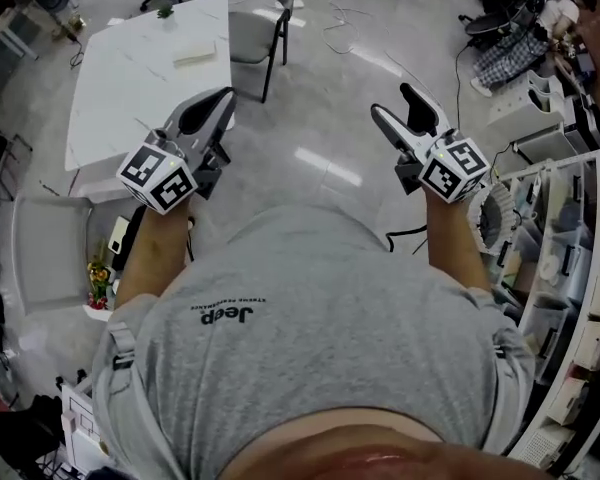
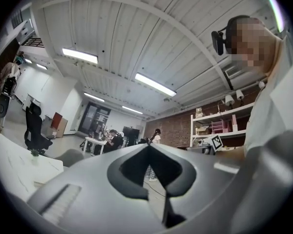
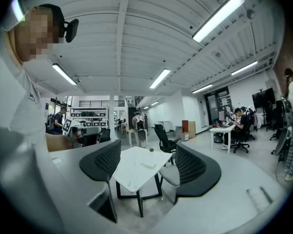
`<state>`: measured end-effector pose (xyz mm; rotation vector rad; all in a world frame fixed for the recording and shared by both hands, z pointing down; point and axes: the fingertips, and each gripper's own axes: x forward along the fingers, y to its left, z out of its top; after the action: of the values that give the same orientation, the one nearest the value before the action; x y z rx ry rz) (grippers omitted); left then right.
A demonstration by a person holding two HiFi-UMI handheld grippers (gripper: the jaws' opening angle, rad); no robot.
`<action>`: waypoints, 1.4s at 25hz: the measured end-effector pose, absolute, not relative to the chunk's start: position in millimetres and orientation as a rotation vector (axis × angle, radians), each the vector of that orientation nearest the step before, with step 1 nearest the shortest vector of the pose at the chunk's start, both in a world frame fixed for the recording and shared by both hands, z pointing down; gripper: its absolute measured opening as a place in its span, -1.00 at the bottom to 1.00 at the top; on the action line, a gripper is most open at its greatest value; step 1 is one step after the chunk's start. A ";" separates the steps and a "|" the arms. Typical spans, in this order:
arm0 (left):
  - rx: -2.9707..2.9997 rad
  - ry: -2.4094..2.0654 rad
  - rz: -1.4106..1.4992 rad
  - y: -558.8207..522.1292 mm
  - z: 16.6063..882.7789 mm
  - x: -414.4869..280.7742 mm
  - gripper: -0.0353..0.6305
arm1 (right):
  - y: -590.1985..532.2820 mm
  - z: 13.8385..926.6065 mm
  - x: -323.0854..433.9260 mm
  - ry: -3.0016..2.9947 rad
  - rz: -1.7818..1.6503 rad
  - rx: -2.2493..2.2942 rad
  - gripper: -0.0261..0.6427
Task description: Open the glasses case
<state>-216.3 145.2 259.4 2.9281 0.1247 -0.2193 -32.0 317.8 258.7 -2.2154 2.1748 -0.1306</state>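
Left claw (image 1: 223, 98) beside table (image 1: 140, 68); right claw (image 1: 392, 100) over floor (image 1: 320, 118).

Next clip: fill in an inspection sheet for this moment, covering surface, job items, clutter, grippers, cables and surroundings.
Surface: white table, out ahead of both grippers.
Job's things: pale flat item on the table, possibly the glasses case; too small to tell.
Clutter: small green object at the table's far edge.
Grippers: left gripper shut, empty; right gripper open, empty; both held in the air, off the table.
Cables: loose cable on the floor; black cable on the floor at right.
Surroundings: grey chair at the table; shelving at right.
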 end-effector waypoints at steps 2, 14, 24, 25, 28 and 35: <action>2.924 0.129 -0.236 108.2 257.2 -210.8 -0.79 | 282.6 256.3 -29.8 2.186 -0.129 -2.217 0.06; 2.870 0.166 -0.188 6.8 266.8 -145.1 -0.79 | 189.0 275.7 30.8 2.140 -0.230 -2.252 0.06; 2.891 0.083 -0.145 -16.2 279.8 -54.8 -0.79 | 155.3 299.6 135.2 2.189 -0.290 -2.165 0.06; 2.899 0.059 -0.146 -19.2 281.3 -42.7 -0.79 | 149.1 301.2 151.8 2.204 -0.286 -2.144 0.06; 2.921 -0.048 -0.170 -32.7 283.5 -3.6 -0.79 | 120.9 303.2 203.7 2.286 -0.264 -2.057 0.06; 2.901 -0.289 -0.194 -55.7 280.4 86.1 -0.79 | 69.2 292.2 317.3 2.473 -0.238 -1.893 0.06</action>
<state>86.1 -55.7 280.4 2.9005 -0.2891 -0.1941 317.3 69.2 292.2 -1.8935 2.4733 -0.2379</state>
